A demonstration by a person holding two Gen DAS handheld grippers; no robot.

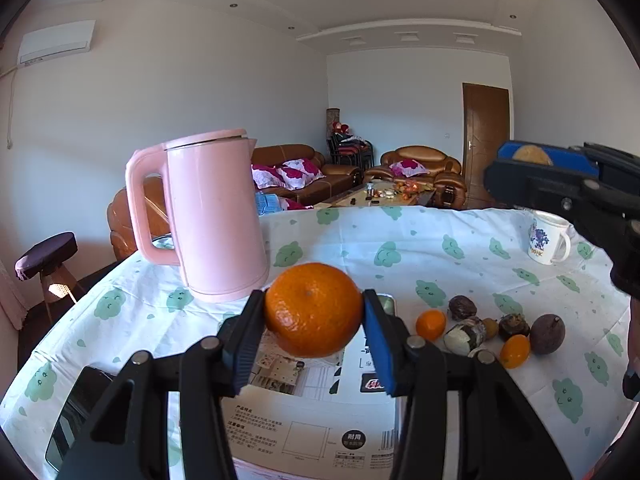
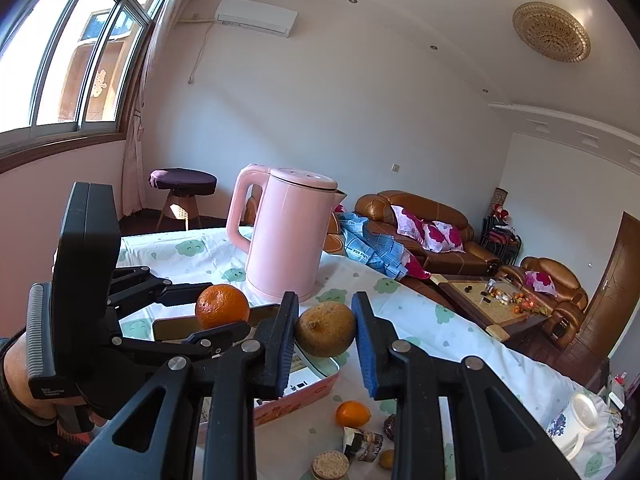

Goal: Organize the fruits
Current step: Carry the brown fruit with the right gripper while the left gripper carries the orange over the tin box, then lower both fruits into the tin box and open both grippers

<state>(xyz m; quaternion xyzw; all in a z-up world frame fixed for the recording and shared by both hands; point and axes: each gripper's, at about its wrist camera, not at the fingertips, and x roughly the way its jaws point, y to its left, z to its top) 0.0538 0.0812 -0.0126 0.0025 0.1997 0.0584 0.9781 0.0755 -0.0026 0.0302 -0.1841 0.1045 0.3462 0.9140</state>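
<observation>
No legible text (image 1: 352, 438) — box print unreadable

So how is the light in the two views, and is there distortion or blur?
Left wrist view: soft, even daylight, the orange sharp, the table edge bowed by the fisheye, corners black. Right wrist view: the window is overexposed, the wall lines curve strongly, and the brown fruit is sharp.

Kettle (image 1: 216, 216): smooth pink plastic, satin sheen. Tablecloth (image 1: 420, 248): matt printed cloth. Mandarin (image 1: 314, 310): glossy, pitted peel. Box (image 1: 312, 412): printed cardboard. Mug (image 1: 546, 240): glazed ceramic.
</observation>
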